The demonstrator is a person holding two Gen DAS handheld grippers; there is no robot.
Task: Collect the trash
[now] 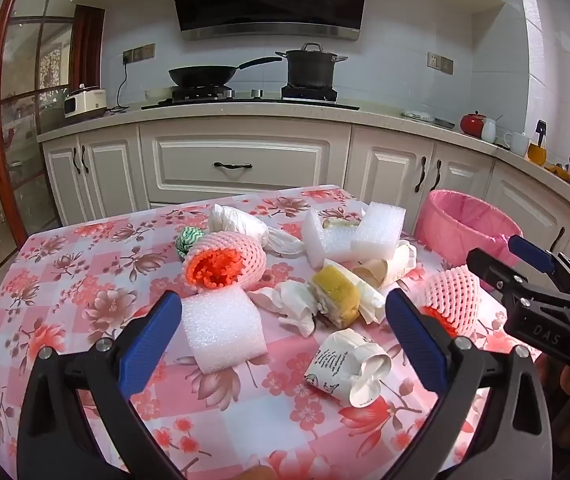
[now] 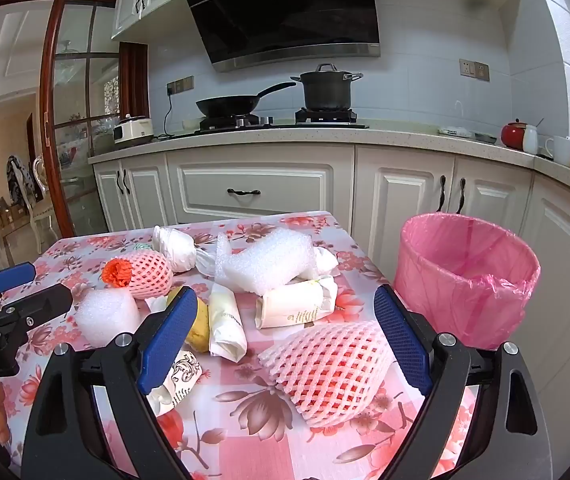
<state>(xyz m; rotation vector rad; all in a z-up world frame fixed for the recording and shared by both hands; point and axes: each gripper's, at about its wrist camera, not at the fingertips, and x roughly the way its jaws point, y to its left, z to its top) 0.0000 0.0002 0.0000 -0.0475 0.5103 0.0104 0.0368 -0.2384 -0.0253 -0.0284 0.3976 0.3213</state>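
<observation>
Trash lies scattered on a table with a pink floral cloth (image 1: 65, 280). My left gripper (image 1: 285, 340) is open above a curled white foam sheet (image 1: 221, 330), a crushed paper cup (image 1: 345, 368) and a yellow sponge-like scrap (image 1: 335, 294). An orange-and-pink foam net (image 1: 221, 260) lies beyond the foam sheet. My right gripper (image 2: 285, 340) is open, and a pink foam fruit net (image 2: 329, 368) lies on the cloth between its fingers, untouched. A bin lined with a pink bag (image 2: 465, 276) stands to the right of the table. That bin (image 1: 461, 224) also shows in the left wrist view.
More litter sits farther back: white foam blocks (image 1: 349, 232), a white plastic bag (image 1: 237, 220), a green-white ball (image 1: 189, 240), rolled paper wrappers (image 2: 297, 304). Kitchen cabinets (image 1: 241, 164), a stove with a wok (image 1: 205, 74) and a pot (image 1: 311, 66) line the far wall.
</observation>
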